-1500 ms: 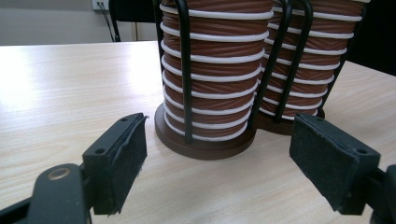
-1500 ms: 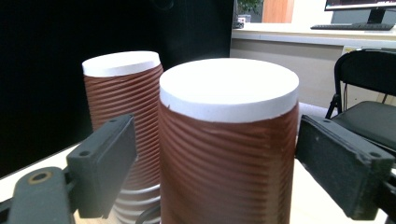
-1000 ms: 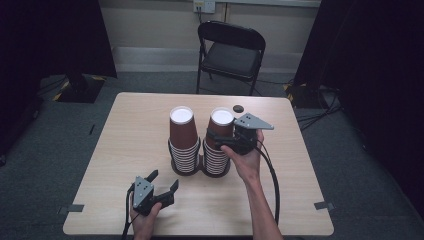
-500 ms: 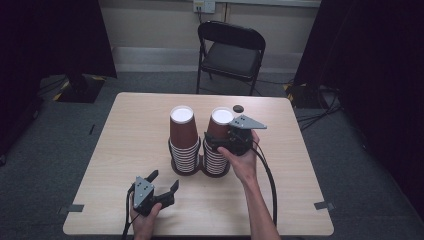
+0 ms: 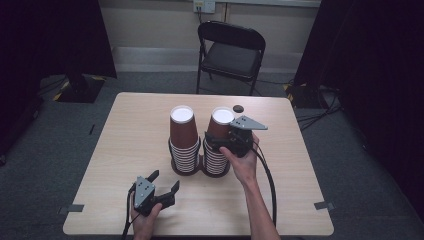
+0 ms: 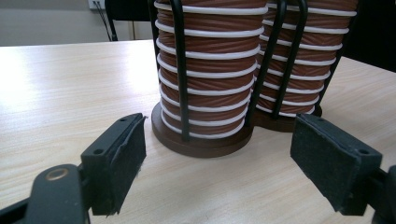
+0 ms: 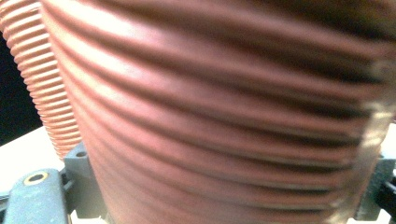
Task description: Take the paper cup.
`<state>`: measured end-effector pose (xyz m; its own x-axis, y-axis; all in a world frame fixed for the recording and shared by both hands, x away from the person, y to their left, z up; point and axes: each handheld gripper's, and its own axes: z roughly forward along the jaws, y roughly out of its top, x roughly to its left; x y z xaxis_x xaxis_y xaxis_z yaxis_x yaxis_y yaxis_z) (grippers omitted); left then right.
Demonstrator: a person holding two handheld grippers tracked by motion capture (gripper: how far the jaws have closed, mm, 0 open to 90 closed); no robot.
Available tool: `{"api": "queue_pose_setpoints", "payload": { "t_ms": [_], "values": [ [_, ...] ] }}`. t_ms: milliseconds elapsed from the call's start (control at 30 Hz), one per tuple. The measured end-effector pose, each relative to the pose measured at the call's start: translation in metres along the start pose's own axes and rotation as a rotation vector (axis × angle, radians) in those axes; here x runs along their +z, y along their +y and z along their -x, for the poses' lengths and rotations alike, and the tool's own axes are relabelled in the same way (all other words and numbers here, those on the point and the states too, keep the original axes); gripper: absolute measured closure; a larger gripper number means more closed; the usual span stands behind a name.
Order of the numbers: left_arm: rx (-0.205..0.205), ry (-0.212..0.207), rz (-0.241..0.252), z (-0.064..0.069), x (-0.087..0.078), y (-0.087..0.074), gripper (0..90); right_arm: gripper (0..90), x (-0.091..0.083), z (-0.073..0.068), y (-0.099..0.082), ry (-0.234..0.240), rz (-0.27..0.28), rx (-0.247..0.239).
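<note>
The left gripper (image 5: 161, 186) rests low on the tabletop (image 5: 125, 135), its fingers (image 6: 116, 163) spread wide with nothing between them; the rack (image 6: 201, 140) of stacked cups stands just ahead of them, apart. The left stack (image 5: 182, 135) sits beside the right stack (image 5: 217, 140), touching at the base. The right gripper (image 5: 220, 142) is up against the top cup (image 7: 224, 116) of the right stack, and that ribbed cup sits between its fingers (image 7: 84, 186); they have just been closing, standing wide around the cup, though whether they press on it I cannot tell
</note>
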<state>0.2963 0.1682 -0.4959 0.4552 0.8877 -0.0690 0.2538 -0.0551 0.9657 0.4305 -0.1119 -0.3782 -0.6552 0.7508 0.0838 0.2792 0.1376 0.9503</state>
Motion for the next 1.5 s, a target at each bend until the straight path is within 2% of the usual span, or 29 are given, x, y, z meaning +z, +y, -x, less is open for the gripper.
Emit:
{"api": "queue_pose_setpoints", "payload": {
  "t_ms": [333,500,667,867,1000,1167,1333,1500],
  "values": [
    [0.014,-0.002,0.0,0.001,0.0,0.0,15.7,12.1,-0.005,0.0,0.007,0.008,0.02,-0.018],
    [0.01,0.001,0.003,0.001,0.0,0.0,15.6,12.2,-0.006,-0.001,0.01,0.017,0.03,-0.007],
    [-0.005,-0.014,0.01,0.0,-0.001,0.0,15.6,12.4,-0.008,-0.002,0.016,0.024,0.042,-0.008],
    [0.008,-0.008,0.006,0.001,-0.001,0.0,15.6,12.4,-0.011,0.0,0.018,0.037,0.066,0.008],
    [-0.016,-0.015,0.014,0.0,-0.001,-0.001,15.7,12.5,-0.013,-0.001,0.021,0.039,0.065,-0.004],
    [0.033,0.005,0.002,0.004,0.0,0.0,15.6,12.5,-0.016,-0.001,0.028,0.041,0.078,0.0],
    [0.024,0.0,0.008,0.003,-0.001,0.0,15.7,12.5,-0.02,-0.001,0.033,0.036,0.1,0.009],
    [0.033,-0.013,0.012,0.004,-0.001,-0.001,15.8,12.6,-0.023,0.002,0.034,0.039,0.115,0.024]
  ]
}}
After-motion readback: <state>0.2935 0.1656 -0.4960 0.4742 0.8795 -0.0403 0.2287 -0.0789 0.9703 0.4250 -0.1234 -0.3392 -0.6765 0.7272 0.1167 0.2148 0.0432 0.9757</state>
